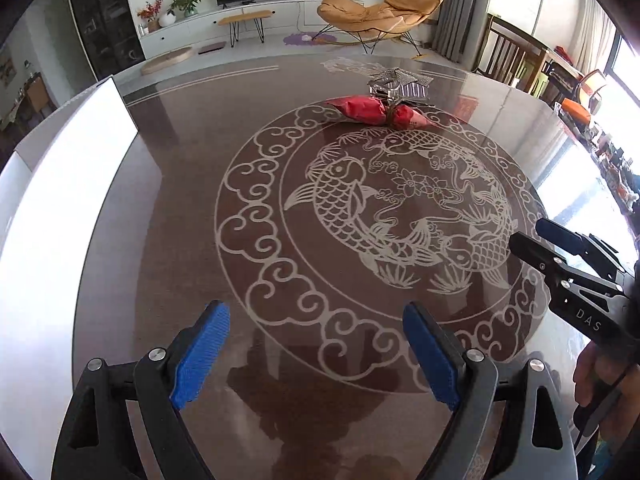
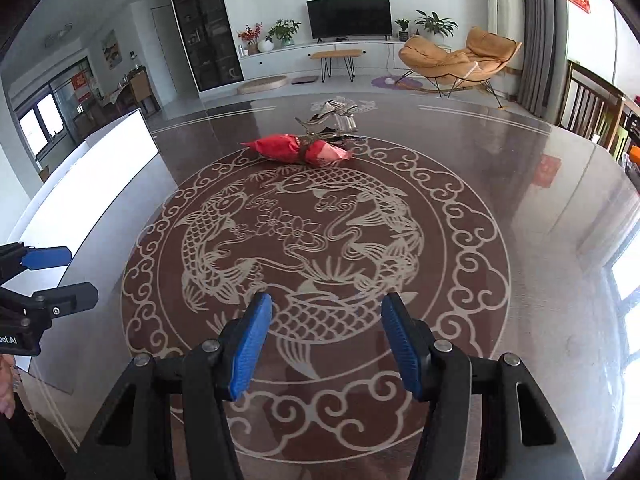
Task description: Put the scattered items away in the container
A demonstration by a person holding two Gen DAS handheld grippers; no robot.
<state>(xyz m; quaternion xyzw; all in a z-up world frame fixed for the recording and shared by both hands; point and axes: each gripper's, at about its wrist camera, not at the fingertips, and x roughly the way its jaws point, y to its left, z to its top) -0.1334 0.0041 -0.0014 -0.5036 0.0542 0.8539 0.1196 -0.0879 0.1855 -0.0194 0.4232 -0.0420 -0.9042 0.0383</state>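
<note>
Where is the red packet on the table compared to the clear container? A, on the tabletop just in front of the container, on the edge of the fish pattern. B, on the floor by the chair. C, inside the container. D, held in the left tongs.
A: the red packet lies on the table just in front of the clear container; both tongs are open, holding nothing.

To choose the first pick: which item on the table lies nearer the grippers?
The red tied bag; the clear star-shaped container stands right behind it.
</note>
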